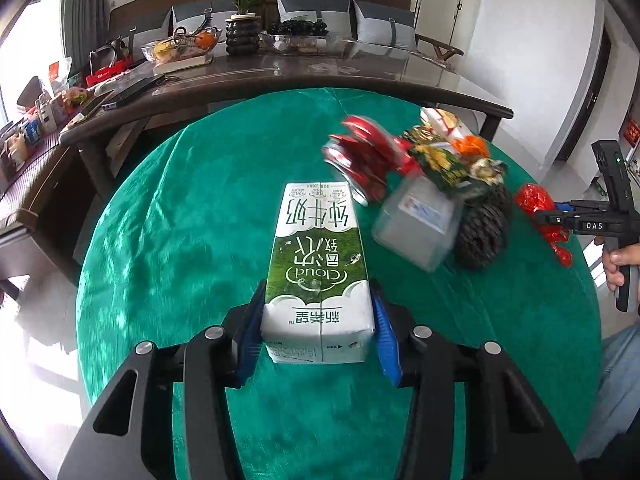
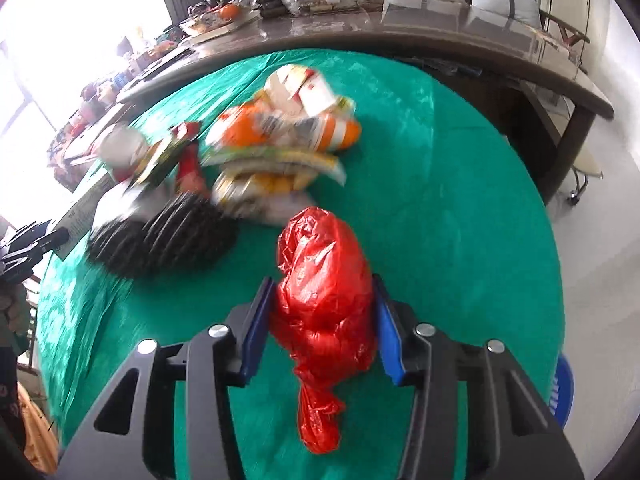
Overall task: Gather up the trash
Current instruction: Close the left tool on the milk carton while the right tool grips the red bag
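Note:
My left gripper (image 1: 318,304) is shut on a green and white milk carton (image 1: 318,264), holding it above the green tablecloth (image 1: 180,220). My right gripper (image 2: 322,308) is shut on a crumpled red plastic bag (image 2: 324,292); that bag also shows at the right of the left wrist view (image 1: 538,204). A black ribbed basket (image 2: 160,240) lies tipped on the cloth with trash spilling out: a crushed red can (image 1: 364,160), a clear plastic container (image 1: 418,224), snack wrappers (image 2: 280,132).
A dark wooden table (image 1: 320,76) stands behind the round one, carrying a potted plant (image 1: 242,20), fruit bowls and boxes. A bench with grey cushions (image 1: 384,24) lines the wall. A blue bin (image 2: 562,388) sits at the floor on the right.

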`<control>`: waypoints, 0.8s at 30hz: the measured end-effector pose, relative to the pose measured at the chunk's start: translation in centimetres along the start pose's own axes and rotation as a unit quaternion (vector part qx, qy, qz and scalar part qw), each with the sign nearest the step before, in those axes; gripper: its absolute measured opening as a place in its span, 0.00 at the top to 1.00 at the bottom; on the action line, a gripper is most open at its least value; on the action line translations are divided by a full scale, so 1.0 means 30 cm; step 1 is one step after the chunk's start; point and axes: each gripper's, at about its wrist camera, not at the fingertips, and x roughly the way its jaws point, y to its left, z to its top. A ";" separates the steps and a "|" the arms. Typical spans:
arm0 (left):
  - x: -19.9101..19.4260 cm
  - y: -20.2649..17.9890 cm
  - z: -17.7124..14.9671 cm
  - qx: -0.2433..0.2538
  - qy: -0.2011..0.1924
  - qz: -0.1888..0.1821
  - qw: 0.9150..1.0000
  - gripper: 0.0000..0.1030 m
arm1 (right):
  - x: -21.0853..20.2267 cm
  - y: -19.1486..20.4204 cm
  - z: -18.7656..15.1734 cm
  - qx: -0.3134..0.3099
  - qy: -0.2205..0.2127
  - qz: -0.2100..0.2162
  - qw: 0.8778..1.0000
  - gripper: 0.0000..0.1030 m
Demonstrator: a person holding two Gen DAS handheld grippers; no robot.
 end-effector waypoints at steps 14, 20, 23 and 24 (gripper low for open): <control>-0.005 -0.092 -0.060 0.049 0.030 0.011 0.998 0.19 | -0.077 0.048 -0.145 -0.009 0.039 -0.008 0.999 0.24; 0.059 -0.094 -0.019 0.072 0.055 0.040 0.995 0.29 | -0.061 0.074 -0.131 -0.042 0.056 -0.026 0.997 0.24; 0.066 -0.092 -0.015 0.072 0.063 0.035 0.995 0.51 | -0.065 0.081 -0.125 -0.047 0.053 -0.023 0.997 0.46; 0.067 -0.090 -0.015 0.070 0.066 0.033 0.995 0.53 | -0.069 0.084 -0.126 -0.046 0.050 -0.021 0.997 0.58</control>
